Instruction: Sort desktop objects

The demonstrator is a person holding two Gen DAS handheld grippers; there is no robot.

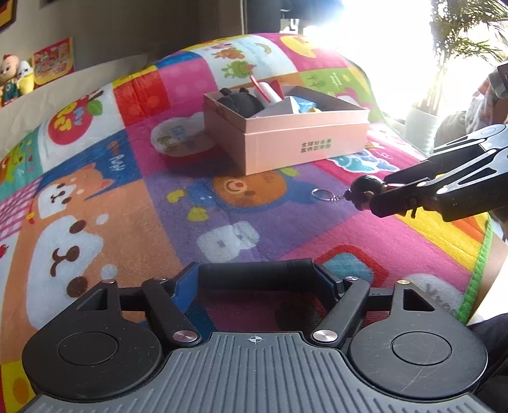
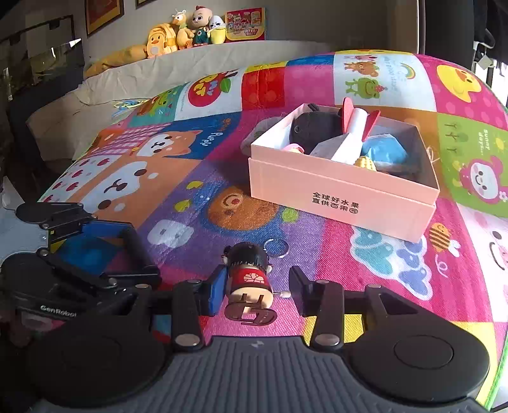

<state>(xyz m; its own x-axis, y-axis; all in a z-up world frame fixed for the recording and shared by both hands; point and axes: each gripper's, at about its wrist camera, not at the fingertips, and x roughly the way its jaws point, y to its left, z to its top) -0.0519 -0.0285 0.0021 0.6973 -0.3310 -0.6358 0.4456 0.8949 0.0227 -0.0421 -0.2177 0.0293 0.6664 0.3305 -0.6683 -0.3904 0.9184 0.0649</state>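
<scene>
A small wooden doll keychain (image 2: 250,279) with black hair and a red body lies lengthwise between the fingers of my right gripper (image 2: 257,281), which is shut on it. Its key ring (image 2: 276,247) hangs ahead of it. The left wrist view shows the same doll (image 1: 365,190) at the tips of the right gripper (image 1: 377,193), just above the mat, with the ring (image 1: 320,193) dangling. My left gripper (image 1: 257,279) is shut on a black cylinder (image 1: 257,270) that spans its fingertips; the right wrist view has this gripper (image 2: 139,251) at the left. An open pink box (image 1: 304,149) stands beyond.
The pink box (image 2: 333,197) holds a black plush, a red-and-white piece, a blue item and a yellow one. A round white-and-red container (image 1: 181,139) sits left of it. A colourful cartoon mat (image 1: 127,206) covers the surface. Plush toys (image 2: 190,28) line a far ledge.
</scene>
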